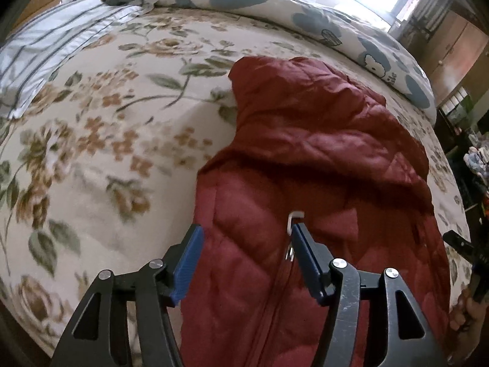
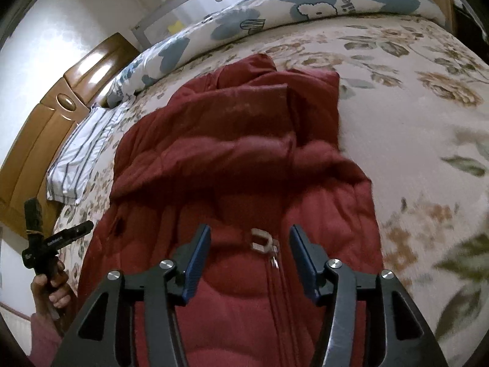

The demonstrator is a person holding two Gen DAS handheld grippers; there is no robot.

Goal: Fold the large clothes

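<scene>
While both sets of jaws hang spread and empty, red quilted jacket [image 2: 244,159] below them, floral bed [image 1: 122,116] around, wooden headboard [image 2: 45,122] off left, blue-patterned duvet [image 1: 336,21] beyond.

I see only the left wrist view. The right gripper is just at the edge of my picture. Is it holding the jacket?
Observer: No. The right gripper is open above the jacket, with nothing pinched.
Operator: What lies under it?
Observer: The zipper pull, seen between its two fingers, on the closed zipper.
Operator: And who holds my left tool?
Observer: A left hand in a pink sleeve grips its black handle, beside the jacket's edge.
</scene>
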